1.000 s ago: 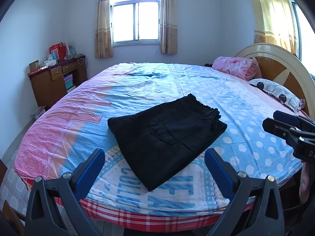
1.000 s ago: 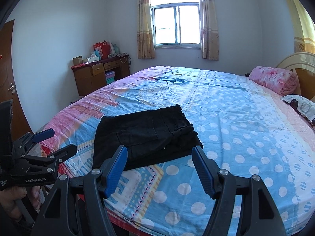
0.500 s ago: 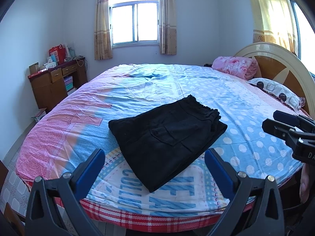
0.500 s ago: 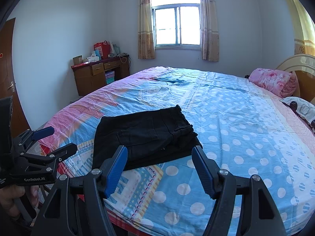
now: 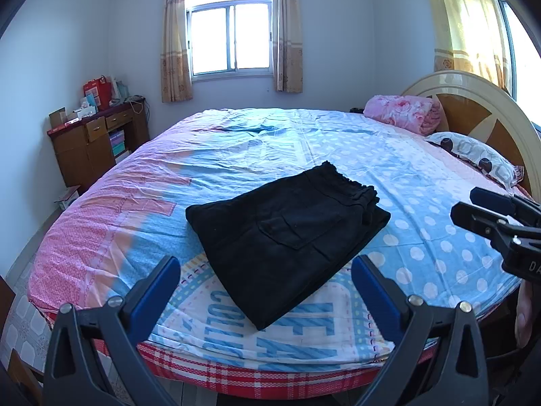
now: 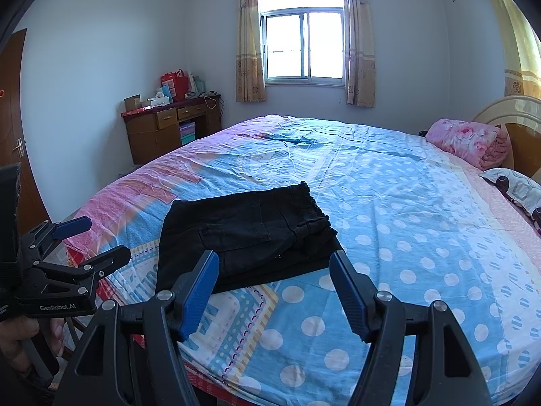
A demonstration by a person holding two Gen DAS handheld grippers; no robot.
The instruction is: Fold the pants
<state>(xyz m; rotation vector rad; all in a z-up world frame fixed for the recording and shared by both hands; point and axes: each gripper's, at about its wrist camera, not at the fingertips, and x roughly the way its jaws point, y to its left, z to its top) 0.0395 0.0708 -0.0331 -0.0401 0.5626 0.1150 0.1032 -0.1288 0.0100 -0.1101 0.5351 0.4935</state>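
The folded black pants (image 5: 287,247) are seen mid-frame on the bed (image 5: 422,176); the left gripper (image 5: 265,291) and right gripper (image 6: 274,287) are held wide apart, empty.

Pants (image 5: 287,240): black cloth, matt, thick, gathered waistband frayed-looking. Sheet (image 5: 338,155): thin printed cotton-like cloth, creased, matt. Blanket (image 5: 402,113): pink, plush. Headboard (image 5: 473,101): glossy cream rim, polished wood panels. Desk (image 5: 94,145): brown wood, dull sheen. Curtains (image 5: 175,34): light cloth. Left gripper (image 5: 265,287): black matt plastic, blue ribbed pads, shiny metal screws. Right gripper (image 6: 274,291): same finish.
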